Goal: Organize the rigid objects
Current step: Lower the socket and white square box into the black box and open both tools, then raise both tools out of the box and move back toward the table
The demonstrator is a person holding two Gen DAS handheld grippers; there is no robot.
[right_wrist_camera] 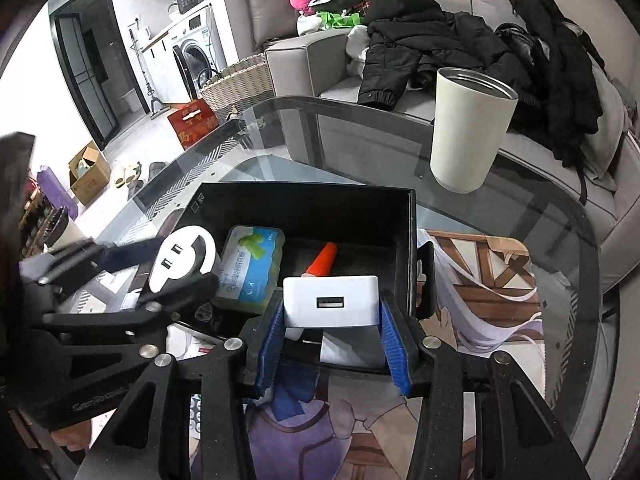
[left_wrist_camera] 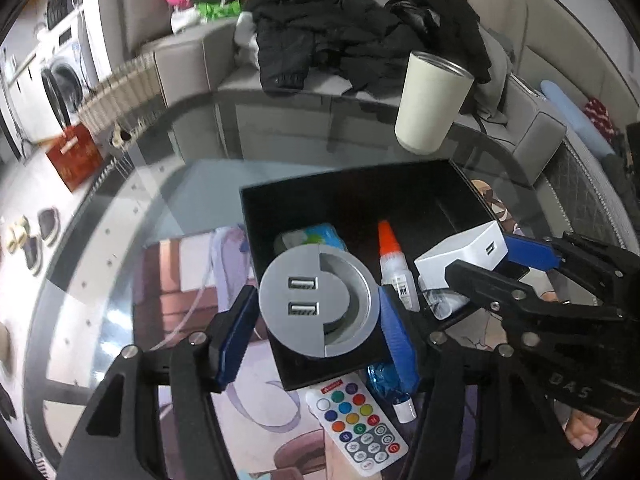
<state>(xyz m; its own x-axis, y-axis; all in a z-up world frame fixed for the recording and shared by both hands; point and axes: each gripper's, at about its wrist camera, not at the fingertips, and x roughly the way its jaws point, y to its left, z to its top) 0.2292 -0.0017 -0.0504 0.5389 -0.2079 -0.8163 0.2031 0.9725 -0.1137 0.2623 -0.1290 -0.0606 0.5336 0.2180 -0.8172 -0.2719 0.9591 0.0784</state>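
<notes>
left gripper clamped on round usb hub, right gripper on white charger. both poised over black tray, centre frame, just below.

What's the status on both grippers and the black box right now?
Left gripper holds round grey USB hub; right gripper holds white charger. Both over black box. Nothing in the way.

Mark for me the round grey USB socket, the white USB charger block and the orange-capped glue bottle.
Round grey USB socket (left_wrist_camera: 316, 300): left wrist view, flat face.
White USB charger block (right_wrist_camera: 331, 300): right wrist view, front face.
Orange-capped glue bottle (left_wrist_camera: 387, 242): left wrist view, orange cap.
</notes>
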